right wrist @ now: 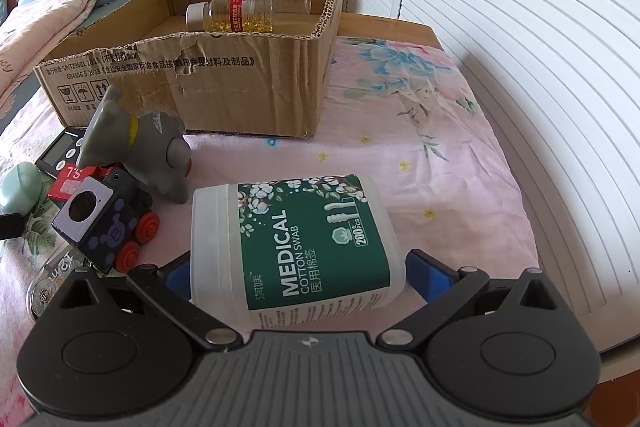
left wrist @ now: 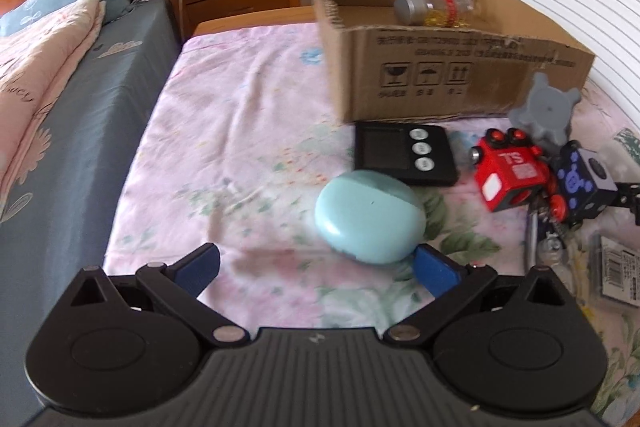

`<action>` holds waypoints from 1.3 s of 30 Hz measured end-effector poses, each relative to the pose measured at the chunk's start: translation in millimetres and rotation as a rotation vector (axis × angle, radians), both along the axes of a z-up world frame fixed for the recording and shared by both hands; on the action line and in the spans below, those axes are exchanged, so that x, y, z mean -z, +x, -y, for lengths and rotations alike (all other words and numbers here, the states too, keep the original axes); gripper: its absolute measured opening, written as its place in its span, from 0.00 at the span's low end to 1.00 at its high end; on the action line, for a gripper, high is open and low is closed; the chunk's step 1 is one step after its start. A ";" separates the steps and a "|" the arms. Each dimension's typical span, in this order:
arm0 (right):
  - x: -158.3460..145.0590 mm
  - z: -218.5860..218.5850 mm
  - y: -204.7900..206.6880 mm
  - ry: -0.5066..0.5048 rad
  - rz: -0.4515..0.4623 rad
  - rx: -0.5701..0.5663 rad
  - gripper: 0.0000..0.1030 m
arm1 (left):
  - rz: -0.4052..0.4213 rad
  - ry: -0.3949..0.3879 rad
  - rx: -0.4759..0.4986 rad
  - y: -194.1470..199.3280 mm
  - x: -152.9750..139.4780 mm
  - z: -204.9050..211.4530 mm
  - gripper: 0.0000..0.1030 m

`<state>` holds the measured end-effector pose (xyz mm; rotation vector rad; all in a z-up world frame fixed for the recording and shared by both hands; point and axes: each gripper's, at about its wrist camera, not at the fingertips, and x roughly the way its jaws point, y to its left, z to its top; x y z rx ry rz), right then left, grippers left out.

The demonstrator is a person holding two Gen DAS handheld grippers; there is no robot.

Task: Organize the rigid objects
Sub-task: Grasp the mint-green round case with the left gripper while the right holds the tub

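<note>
Left tongs [left wrist: 316, 269] spread wide, smooth rounded mint earbud case [left wrist: 369, 215] at right pad. Right tongs [right wrist: 294, 273] spread around cylindrical plastic cotton-swab jar [right wrist: 296, 243] lying mid-bed; corrugated cardboard box [right wrist: 240, 83] behind.

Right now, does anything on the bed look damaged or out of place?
Yes. The cardboard box has a torn, ragged front rim with a small hole. The grey elephant toy leans tilted against the toy trains instead of standing.
</note>
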<state>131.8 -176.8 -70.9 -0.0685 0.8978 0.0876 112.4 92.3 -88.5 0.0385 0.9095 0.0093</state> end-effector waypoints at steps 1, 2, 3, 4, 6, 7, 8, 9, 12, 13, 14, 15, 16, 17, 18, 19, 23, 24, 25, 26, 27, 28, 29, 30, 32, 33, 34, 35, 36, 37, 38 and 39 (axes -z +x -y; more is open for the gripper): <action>0.1 0.0 -0.1 0.000 0.001 0.000 1.00 | -0.001 0.007 -0.024 -0.6 -0.4 -4.0 0.99; 0.1 0.2 0.0 0.000 0.001 0.000 1.00 | -0.003 0.018 -0.051 -0.9 -1.1 -7.5 0.99; 0.2 0.1 -0.1 0.000 0.002 0.002 1.00 | -0.001 0.032 -0.078 -1.0 -2.3 -9.6 0.98; 0.2 -0.1 -0.3 0.000 0.003 0.004 1.00 | 0.011 0.036 -0.089 -2.1 -4.4 -10.5 0.97; 0.3 -0.4 -1.0 0.000 0.007 0.007 1.00 | 0.038 0.000 -0.068 -4.5 -10.1 -9.4 0.96; 0.5 -0.5 -1.3 0.000 0.009 0.007 1.00 | 0.046 -0.031 -0.046 -4.8 -12.7 -7.4 0.96; 0.6 -0.3 -1.4 0.000 0.010 0.007 1.00 | 0.050 -0.058 -0.028 -3.9 -14.7 -4.4 0.96; 0.7 -0.4 -1.5 0.000 0.011 0.007 1.00 | 0.049 -0.074 -0.017 -1.9 -15.3 -1.0 0.95; 0.8 -0.5 -1.8 0.000 0.012 0.007 1.00 | 0.032 -0.087 -0.013 8.6 -10.8 8.8 0.84; 0.9 -0.4 -1.9 0.000 0.014 0.007 1.00 | 0.022 -0.097 -0.017 12.1 -8.1 10.4 0.81; 1.1 -0.1 -2.3 0.001 0.016 0.006 1.00 | 0.013 -0.111 -0.024 15.6 -4.9 10.8 0.76; 1.2 0.0 -2.8 0.001 0.018 0.005 1.00 | 0.018 -0.109 -0.036 17.7 -3.5 11.6 0.75; 1.3 0.1 -3.1 0.001 0.019 0.004 1.00 | 0.029 -0.101 -0.045 19.4 -3.1 13.1 0.73; 1.4 0.2 -3.4 0.001 0.020 0.003 1.00 | 0.029 -0.103 -0.053 21.2 -2.9 13.3 0.72; 1.4 0.2 -3.7 0.001 0.021 0.003 1.00 | 0.035 -0.108 -0.062 22.3 -2.9 12.9 0.70; 1.5 0.0 -4.0 0.001 0.022 0.003 1.00 | 0.039 -0.112 -0.068 23.1 -3.3 12.1 0.69; 1.8 0.1 -4.3 0.001 0.022 0.003 1.00 | 0.051 -0.094 -0.037 21.8 -3.9 10.4 0.56; 1.8 0.1 -4.3 0.001 0.022 0.003 1.00 | 0.055 -0.088 -0.016 20.5 -3.9 10.0 0.52; 1.9 0.1 -4.3 0.001 0.023 0.004 1.00 | 0.059 -0.089 0.009 19.2 -4.0 9.3 0.51; 1.7 -0.2 -4.4 0.001 0.023 0.004 1.00 | 0.060 -0.095 0.040 17.7 -4.0 9.3 0.51; 1.6 -0.4 -4.5 0.001 0.024 0.004 1.00 | 0.062 -0.101 0.077 15.1 -3.9 10.0 0.51; 1.7 -0.5 -4.5 0.001 0.024 0.004 1.00 | 0.066 -0.101 0.112 12.5 -3.3 12.1 0.51; 1.7 -0.4 -4.5 0.001 0.024 0.004 1.00 | 0.069 -0.088 0.145 9.6 -2.8 14.8 0.51; 1.9 -0.4 -4.5 0.001 0.023 0.005 1.00 | 0.068 -0.068 0.161 6.9 -2.4 18.0 0.52; 1.4 -0.7 -4.3 0.001 0.020 0.005 1.00 | 0.066 -0.055 0.151 3.1 -2.6 19.9 0.54; 1.3 -0.7 -4.0 0.001 0.019 0.004 1.00 | 0.059 -0.062 0.136 2.4 -2.8 19.6 0.54; 1.1 -1.0 -3.8 0.000 0.017 0.002 1.00 | 0.056 -0.067 0.114 1.7 -3.2 19.7 0.54; 1.1 -0.8 -3.3 0.000 0.014 -0.002 1.00 | 0.052 -0.065 0.098 1.2 -3.6 20.6 0.55; 1.0 -0.6 -2.5 -0.001 0.011 -0.007 1.00 | 0.049 -0.062 0.084 1.3 -3.8 22.3 0.55; 0.8 -0.2 -1.7 -0.001 0.007 -0.014 1.00 | 0.048 -0.062 0.067 1.1 -3.8 23.5 0.55; 0.8 0.3 -0.8 -0.002 0.005 -0.023 1.00 | 0.050 -0.062 0.052 1.4 -3.8 23.9 0.55; 0.9 0.9 0.0 -0.002 0.003 -0.033 1.00 | 0.054 -0.062 0.042 2.3 -3.6 24.9 0.55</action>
